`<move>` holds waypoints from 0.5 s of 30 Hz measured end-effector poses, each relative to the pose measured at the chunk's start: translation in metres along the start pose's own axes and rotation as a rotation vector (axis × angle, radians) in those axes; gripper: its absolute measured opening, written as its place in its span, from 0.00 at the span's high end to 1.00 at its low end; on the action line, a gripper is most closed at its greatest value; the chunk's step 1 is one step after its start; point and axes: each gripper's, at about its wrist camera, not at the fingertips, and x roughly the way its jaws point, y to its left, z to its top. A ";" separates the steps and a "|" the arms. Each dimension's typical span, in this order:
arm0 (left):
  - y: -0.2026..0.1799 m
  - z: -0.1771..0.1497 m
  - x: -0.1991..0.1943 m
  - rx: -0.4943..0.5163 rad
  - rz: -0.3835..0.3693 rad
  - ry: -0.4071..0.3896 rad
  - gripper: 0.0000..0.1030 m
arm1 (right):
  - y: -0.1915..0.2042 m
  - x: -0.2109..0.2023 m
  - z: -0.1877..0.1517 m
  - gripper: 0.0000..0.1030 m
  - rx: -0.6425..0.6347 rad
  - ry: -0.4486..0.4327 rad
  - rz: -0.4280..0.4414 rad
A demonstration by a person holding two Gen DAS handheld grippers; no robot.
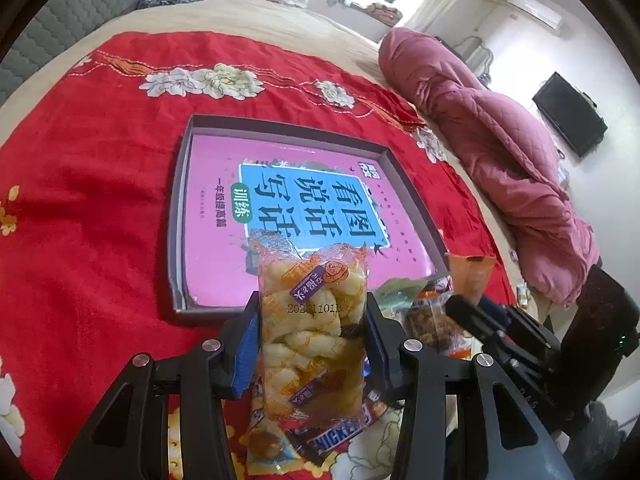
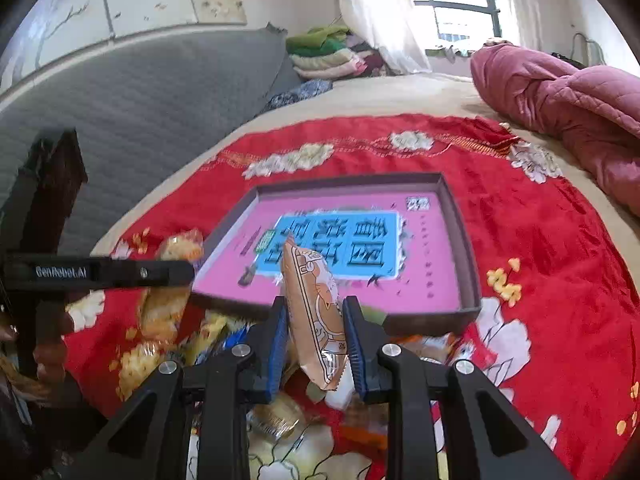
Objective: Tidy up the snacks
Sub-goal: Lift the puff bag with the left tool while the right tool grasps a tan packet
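A bed [image 2: 400,96] is covered with a red floral blanket [image 1: 100,208], and a pink quilt [image 1: 500,152] is heaped at the right. Daylight is admitted through a far curtained window [image 2: 460,4]; a grey padded headboard [image 2: 140,112] is seen at the left.

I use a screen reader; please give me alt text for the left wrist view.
The left gripper clamps a clear packet of yellow puffed snacks above a shallow box with a pink book inside, on a red floral cloth. More snacks lie below.
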 end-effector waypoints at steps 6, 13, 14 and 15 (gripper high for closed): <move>-0.002 0.006 0.003 -0.018 0.027 -0.012 0.54 | -0.015 -0.002 0.014 0.73 0.048 -0.051 -0.010; -0.001 0.016 0.006 -0.028 0.070 -0.027 0.54 | -0.030 0.002 0.027 0.73 0.088 -0.089 -0.014; -0.001 0.019 0.007 -0.032 0.076 -0.027 0.54 | -0.031 0.002 0.029 0.73 0.090 -0.094 -0.013; -0.001 0.020 0.008 -0.034 0.081 -0.030 0.54 | -0.032 0.003 0.030 0.73 0.091 -0.099 -0.015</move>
